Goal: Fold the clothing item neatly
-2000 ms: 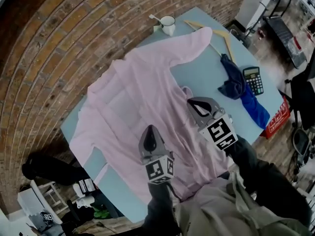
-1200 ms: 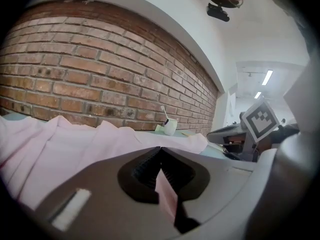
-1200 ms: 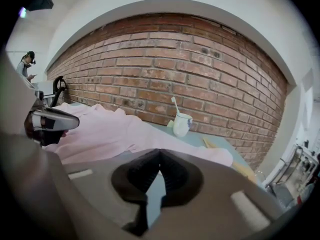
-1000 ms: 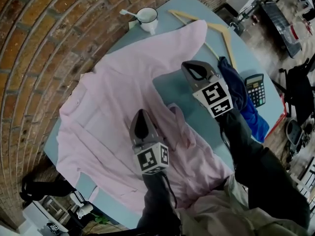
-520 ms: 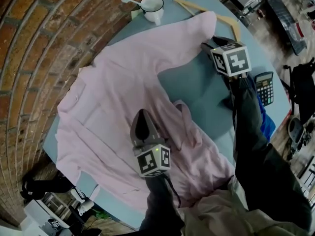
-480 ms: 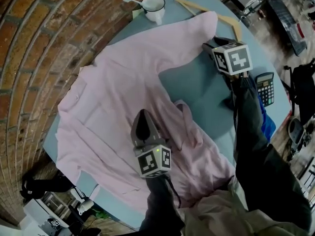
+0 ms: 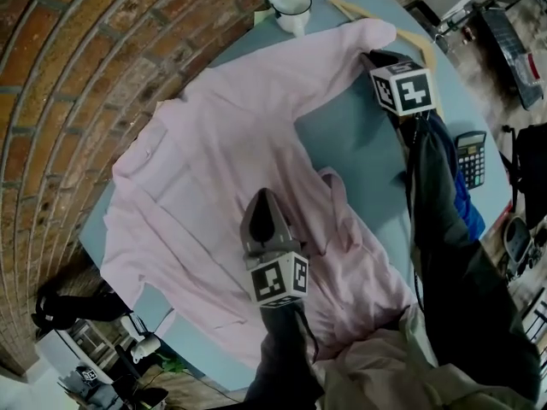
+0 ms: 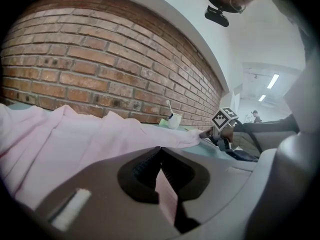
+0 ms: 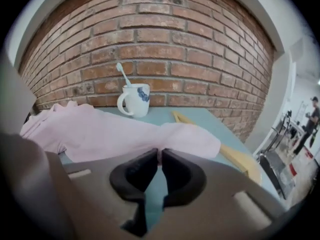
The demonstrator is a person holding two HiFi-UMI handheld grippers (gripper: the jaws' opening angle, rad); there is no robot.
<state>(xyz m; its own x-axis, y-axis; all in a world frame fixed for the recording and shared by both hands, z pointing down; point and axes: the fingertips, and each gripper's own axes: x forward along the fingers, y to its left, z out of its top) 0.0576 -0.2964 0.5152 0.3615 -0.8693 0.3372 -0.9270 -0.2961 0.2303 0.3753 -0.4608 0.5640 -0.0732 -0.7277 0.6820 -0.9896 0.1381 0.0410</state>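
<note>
The table (image 7: 363,143) carries the shirt (image 7: 214,161), spread flat from the centre out to 9 o'clock, its sleeve (image 7: 342,54) reaching toward 1 o'clock. Expect it to be light, limp and a little slippery. It should sag wherever you leave it unsupported, so hold seams, cuffs or hem, not mid-panel. Your left gripper (image 7: 265,203), at 6 o'clock, is clamped tight on a fold of the body. Your right gripper (image 7: 372,56), at 1 o'clock, has just been closing and now pinches the sleeve's edge near the cuff. No brand shows, and the calculator (image 7: 471,156) keys are too small to read.
</note>
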